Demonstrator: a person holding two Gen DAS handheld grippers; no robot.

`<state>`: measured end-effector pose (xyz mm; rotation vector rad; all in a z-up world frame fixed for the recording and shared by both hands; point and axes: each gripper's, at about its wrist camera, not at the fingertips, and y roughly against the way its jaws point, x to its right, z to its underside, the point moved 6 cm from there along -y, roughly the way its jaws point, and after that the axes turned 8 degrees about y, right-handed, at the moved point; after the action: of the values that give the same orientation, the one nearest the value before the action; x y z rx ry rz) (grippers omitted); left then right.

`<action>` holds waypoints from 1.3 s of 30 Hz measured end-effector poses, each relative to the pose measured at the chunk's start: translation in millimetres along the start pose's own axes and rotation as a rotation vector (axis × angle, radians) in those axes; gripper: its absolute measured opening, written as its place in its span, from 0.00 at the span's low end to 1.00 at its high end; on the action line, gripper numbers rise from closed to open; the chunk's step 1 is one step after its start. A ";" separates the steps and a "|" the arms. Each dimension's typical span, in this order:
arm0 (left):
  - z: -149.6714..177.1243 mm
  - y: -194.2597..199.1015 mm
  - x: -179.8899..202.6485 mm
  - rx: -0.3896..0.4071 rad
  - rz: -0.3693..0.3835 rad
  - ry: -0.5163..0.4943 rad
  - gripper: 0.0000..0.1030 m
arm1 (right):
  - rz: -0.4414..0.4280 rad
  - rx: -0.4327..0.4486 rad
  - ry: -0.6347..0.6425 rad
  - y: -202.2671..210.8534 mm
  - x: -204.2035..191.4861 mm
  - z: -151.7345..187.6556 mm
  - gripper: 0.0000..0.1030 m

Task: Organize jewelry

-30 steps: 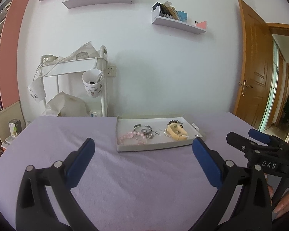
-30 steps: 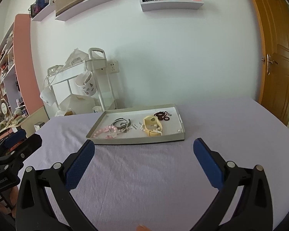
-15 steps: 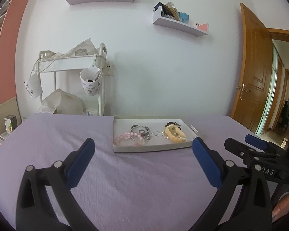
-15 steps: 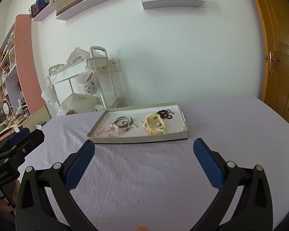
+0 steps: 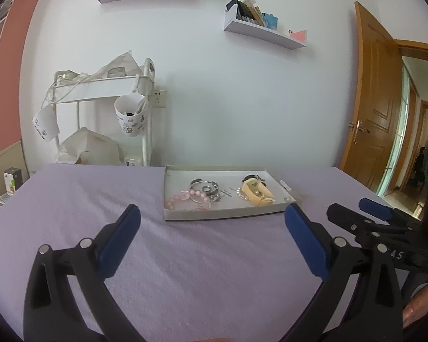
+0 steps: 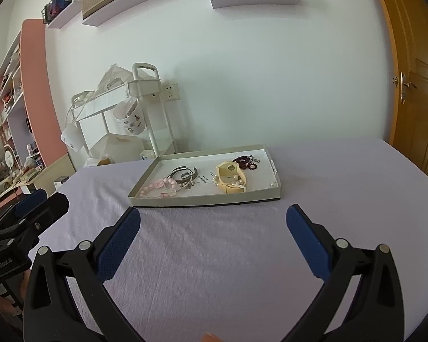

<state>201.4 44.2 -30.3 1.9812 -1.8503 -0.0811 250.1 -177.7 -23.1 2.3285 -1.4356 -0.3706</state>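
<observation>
A shallow white tray (image 5: 222, 216) (image 6: 205, 200) lies on the lilac tablecloth (image 5: 185, 259) (image 6: 214, 256). It holds a pink bead bracelet (image 5: 185, 198) (image 6: 159, 185), silver bangles (image 5: 204, 186) (image 6: 182, 173), a cream band with pearls (image 5: 256, 193) (image 6: 231, 178) and a dark red bead bracelet (image 6: 245, 162). My left gripper (image 5: 212, 218) is open and empty, just short of the tray's near wall. My right gripper (image 6: 213, 219) is open and empty, also just short of the tray. It shows at the right of the left wrist view (image 5: 365, 213); the left one shows at the left of the right wrist view (image 6: 37, 208).
A white wire rack (image 5: 105, 91) (image 6: 122, 97) with a hanging cup (image 5: 131, 119) stands behind the table against the wall. Wall shelves (image 5: 265, 34) hang above. A wooden door (image 5: 376, 108) stands open at the right. Shelving and a desk (image 6: 11, 148) are at the left.
Both grippers have drifted a little closer to the tray, which sits slightly larger in both views. Both stay open and empty.
</observation>
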 end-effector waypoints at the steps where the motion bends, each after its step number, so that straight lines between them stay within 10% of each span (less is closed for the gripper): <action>1: -0.1 0.4 -0.5 -0.001 0.008 0.006 0.98 | 0.001 -0.001 -0.001 -0.2 0.3 0.2 0.99; 39: 0.7 -0.9 -4.1 -0.001 -0.005 0.024 0.98 | -0.020 0.002 0.010 -0.4 -6.1 0.6 0.99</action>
<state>201.6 48.0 -32.2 1.9778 -1.8301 -0.0602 247.5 -172.2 -23.7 2.3445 -1.4105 -0.3629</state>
